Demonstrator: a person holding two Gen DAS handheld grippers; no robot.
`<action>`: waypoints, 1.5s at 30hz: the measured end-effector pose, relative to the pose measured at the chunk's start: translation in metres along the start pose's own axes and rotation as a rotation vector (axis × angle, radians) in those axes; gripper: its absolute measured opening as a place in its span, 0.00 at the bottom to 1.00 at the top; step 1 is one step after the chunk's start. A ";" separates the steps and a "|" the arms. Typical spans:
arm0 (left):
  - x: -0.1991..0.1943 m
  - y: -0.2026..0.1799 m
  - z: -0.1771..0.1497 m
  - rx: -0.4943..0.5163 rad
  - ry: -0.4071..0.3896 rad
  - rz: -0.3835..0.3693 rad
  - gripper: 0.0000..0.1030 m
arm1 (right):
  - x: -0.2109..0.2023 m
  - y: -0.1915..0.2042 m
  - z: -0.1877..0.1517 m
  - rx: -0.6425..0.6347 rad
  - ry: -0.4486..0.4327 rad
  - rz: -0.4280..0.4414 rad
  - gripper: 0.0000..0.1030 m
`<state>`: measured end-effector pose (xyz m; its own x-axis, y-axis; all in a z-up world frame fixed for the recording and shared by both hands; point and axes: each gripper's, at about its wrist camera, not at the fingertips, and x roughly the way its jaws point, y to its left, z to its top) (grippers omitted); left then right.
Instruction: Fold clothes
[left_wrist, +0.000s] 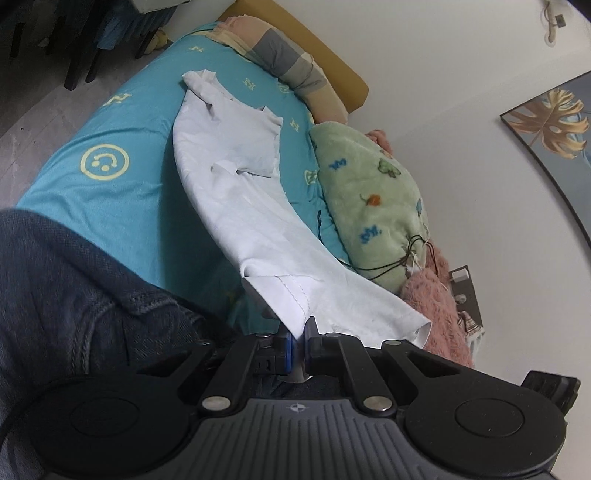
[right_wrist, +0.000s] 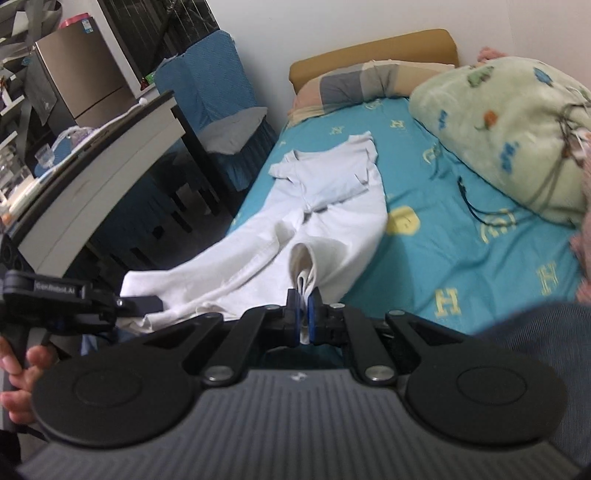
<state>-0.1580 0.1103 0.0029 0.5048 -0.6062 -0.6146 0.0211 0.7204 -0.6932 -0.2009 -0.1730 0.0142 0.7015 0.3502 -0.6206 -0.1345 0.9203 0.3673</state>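
Note:
A white T-shirt (left_wrist: 236, 192) lies stretched along a bed with a teal sheet (left_wrist: 122, 206). Its collar and sleeves are at the far end and its hem is at the near end. My left gripper (left_wrist: 300, 338) is shut on the hem, which rises off the bed to its blue pads. In the right wrist view the same shirt (right_wrist: 325, 206) runs from the far collar to my right gripper (right_wrist: 305, 309), which is shut on a bunched fold of the hem. The left gripper (right_wrist: 144, 304) shows at the left there, at another part of the hem.
A green plush pillow (left_wrist: 369, 206) and a pink fuzzy blanket (left_wrist: 436, 306) lie along the wall side of the bed. A checked pillow (left_wrist: 280, 51) is at the headboard. A dark desk (right_wrist: 96, 162) and a blue-covered chair (right_wrist: 218, 96) stand beside the bed.

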 end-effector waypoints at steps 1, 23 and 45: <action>0.001 -0.001 0.001 0.002 -0.003 0.003 0.06 | 0.000 -0.001 -0.002 0.000 -0.008 -0.004 0.07; 0.151 0.016 0.222 0.245 -0.299 0.228 0.07 | 0.237 -0.020 0.163 -0.091 -0.168 -0.125 0.07; 0.228 0.103 0.210 0.307 -0.203 0.410 0.67 | 0.357 -0.091 0.145 -0.036 -0.078 -0.069 0.73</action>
<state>0.1408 0.1172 -0.1301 0.6805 -0.1998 -0.7049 0.0230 0.9674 -0.2521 0.1628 -0.1573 -0.1406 0.7623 0.2721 -0.5872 -0.1078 0.9480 0.2993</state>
